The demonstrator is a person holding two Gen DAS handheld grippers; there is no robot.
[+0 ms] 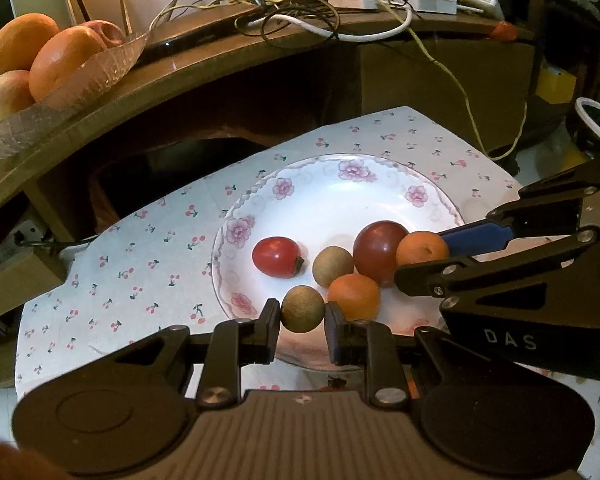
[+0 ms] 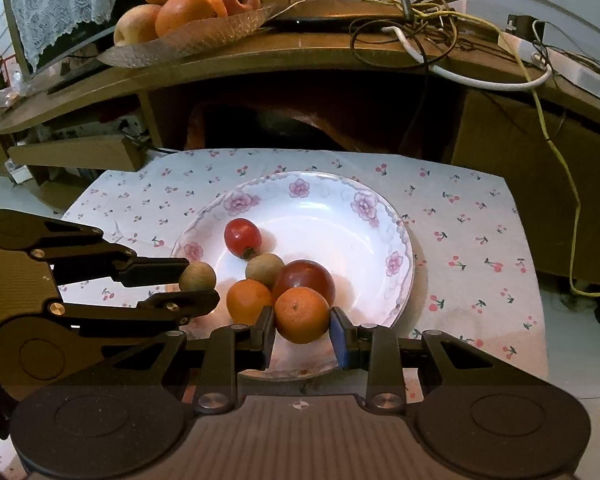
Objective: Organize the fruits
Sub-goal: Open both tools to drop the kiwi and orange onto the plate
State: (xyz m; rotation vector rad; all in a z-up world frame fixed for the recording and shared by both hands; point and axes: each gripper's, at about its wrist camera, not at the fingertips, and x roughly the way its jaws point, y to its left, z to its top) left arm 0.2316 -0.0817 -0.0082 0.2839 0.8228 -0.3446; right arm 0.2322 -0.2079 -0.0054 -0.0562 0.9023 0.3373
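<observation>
Both grippers were closed on fruit over the near rim of the flowered plate [image 2: 404, 240]. Left gripper [image 1: 302, 312] held a brown longan [image 1: 302, 309] clamped across its middle, one pad on each side; in the right wrist view that gripper [image 2: 198, 284] entered from the left with the same longan [image 2: 197, 277] at its tips. Right gripper [image 2: 302, 320] held a small orange [image 2: 302, 314] the same way, black pad on the left, blue pad on the right.

Each held fruit lay directly ahead of its own tips, so neither needed reaching for. Both were round, with no long axis to align.

Remaining fruit sat just beyond: a second orange [image 2: 247, 301] touching the held one, a dark red plum [image 2: 306, 280] behind it, a second longan [image 2: 265, 270], and a red tomato [image 2: 242, 237] farthest back. Whether the held fruits rested on the plate or hung clear of it could not be told. Judged from this, any lift should go straight up, since the neighbours pressed close.
</observation>
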